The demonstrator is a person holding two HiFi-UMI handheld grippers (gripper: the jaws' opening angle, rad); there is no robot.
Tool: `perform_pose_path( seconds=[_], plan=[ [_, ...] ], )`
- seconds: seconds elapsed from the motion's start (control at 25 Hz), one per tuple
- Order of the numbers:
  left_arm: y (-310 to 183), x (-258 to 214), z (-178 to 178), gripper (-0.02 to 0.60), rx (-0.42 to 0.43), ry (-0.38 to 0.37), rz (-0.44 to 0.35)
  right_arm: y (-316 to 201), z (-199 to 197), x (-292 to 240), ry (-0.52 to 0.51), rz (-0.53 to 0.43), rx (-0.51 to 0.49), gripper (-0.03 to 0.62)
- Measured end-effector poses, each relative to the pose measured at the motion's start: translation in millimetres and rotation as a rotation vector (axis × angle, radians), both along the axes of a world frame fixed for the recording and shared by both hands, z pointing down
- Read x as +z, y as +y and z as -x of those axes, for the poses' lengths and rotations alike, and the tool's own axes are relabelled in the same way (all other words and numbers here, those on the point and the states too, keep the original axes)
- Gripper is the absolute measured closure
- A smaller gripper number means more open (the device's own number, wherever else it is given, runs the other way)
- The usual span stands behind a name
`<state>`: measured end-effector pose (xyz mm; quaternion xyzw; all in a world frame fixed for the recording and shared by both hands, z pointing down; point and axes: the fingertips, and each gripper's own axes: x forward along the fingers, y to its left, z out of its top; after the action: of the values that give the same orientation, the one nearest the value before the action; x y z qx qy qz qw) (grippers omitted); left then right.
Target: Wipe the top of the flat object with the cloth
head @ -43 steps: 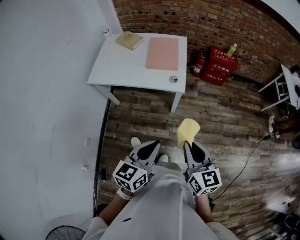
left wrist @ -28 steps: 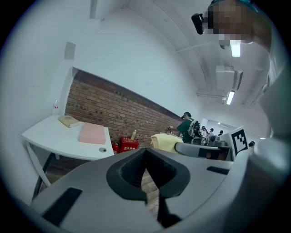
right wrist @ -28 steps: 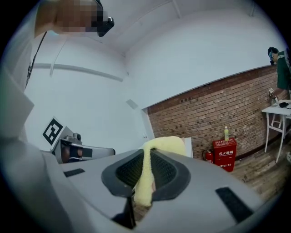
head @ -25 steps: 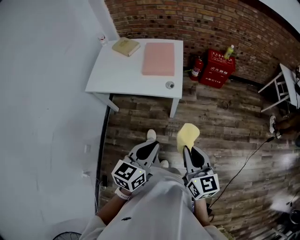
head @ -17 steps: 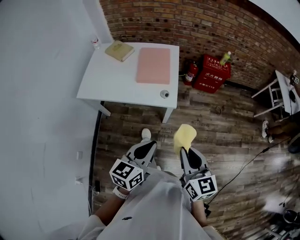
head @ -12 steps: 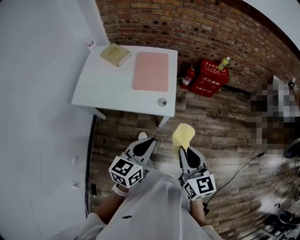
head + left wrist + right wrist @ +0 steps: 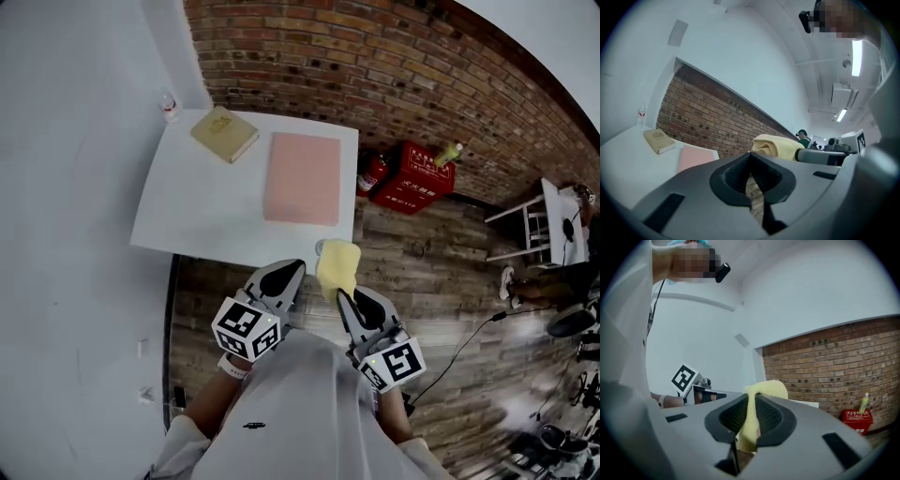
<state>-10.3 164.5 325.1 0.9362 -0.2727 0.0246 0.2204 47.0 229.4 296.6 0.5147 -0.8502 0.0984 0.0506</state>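
Right gripper view: a folded yellow fabric cloth (image 7: 764,389) is clamped between the right gripper's (image 7: 751,403) jaws; the left gripper (image 7: 750,157) (jaws together, empty) is held beside it.

Fuzzy cloth, matt plastic
The right gripper (image 7: 339,292), matt grey plastic, pinches a soft, nappy yellow cloth (image 7: 337,265); ahead of it, a matt pink flat object (image 7: 302,178) lies on a smooth white table (image 7: 187,211).

The left tool (image 7: 750,155) sits closed, pink pad (image 7: 696,158) ahead.

Table (image 7: 187,216) near-left part bare; pink pad (image 7: 302,178) top unobstructed; book (image 7: 225,133), sm bottle (image 7: 169,106) far-left corner; brick wall (image 7: 375,66) behind.
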Motion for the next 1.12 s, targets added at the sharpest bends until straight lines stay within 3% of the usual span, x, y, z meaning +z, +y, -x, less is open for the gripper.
perform_pose_path(
  seconds=[0.44,0.88,1.12],
  plan=[
    [-112.6,20.6,22.3,0.563,-0.031,-0.035,0.011,-112.0,16.2,7.1,0.032,-0.012,-0.051,0.546],
    [-159.9,59.2,1.3,0.563,-0.069,-0.118,0.084,-180.5,-23.4,32.4,0.007,0.082,-0.047,0.546],
    [-181.7,95.6,5.0,0.565,-0.122,-0.177,0.132,-217.6,-23.7,58.2,-0.024,0.126,-0.088,0.545]
  ],
)
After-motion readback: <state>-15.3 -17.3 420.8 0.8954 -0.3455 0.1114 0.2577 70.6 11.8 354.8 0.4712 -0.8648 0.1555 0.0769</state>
